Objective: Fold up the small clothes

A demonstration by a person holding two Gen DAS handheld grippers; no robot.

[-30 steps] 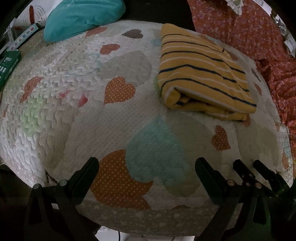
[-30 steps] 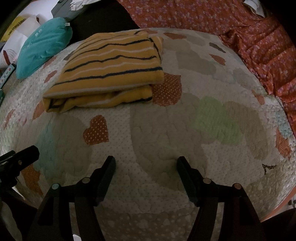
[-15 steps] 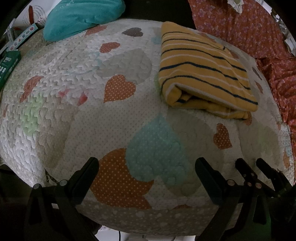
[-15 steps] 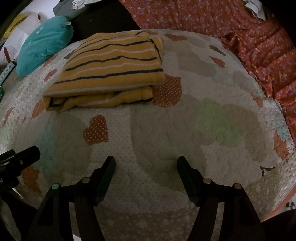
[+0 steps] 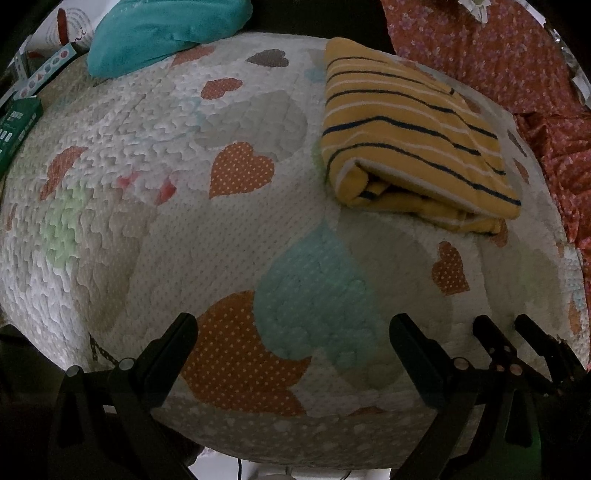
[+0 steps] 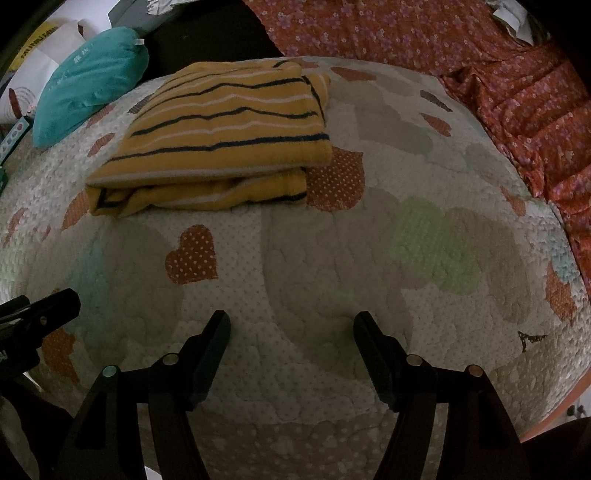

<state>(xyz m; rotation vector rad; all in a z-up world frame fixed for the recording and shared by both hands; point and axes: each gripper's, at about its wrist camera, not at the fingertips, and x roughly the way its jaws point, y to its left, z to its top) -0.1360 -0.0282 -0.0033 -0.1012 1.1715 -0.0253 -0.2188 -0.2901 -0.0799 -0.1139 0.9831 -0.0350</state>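
Folded yellow striped garment (image 5: 413, 147) lying flat on heart-print quilt (image 5: 147, 229), toward far right of left wrist view; same garment (image 6: 221, 144) toward far left-centre in right wrist view, layers stacked, open folded edges facing the cameras. Navy and white stripes across top layer. Left gripper (image 5: 293, 328) released, jaws spread wide, nothing between them, low over near edge of quilt above orange and teal hearts, well apart from garment. Right gripper (image 6: 291, 325) also released, jaws wide, empty, low over near edge of quilt (image 6: 332, 258), well apart from garment. Right gripper's fingers (image 5: 491, 336) visible at lower right of left view, just beside left gripper; left gripper's finger (image 6: 55, 306) at left edge of right view. Teal cushion (image 5: 162, 29) at far left corner, resting on quilt edge; also seen (image 6: 88, 85) left of garment. Red floral fabric (image 6: 443, 48) crumpled beyond and along right side of quilt. Green box (image 5: 14, 133) at left edge.
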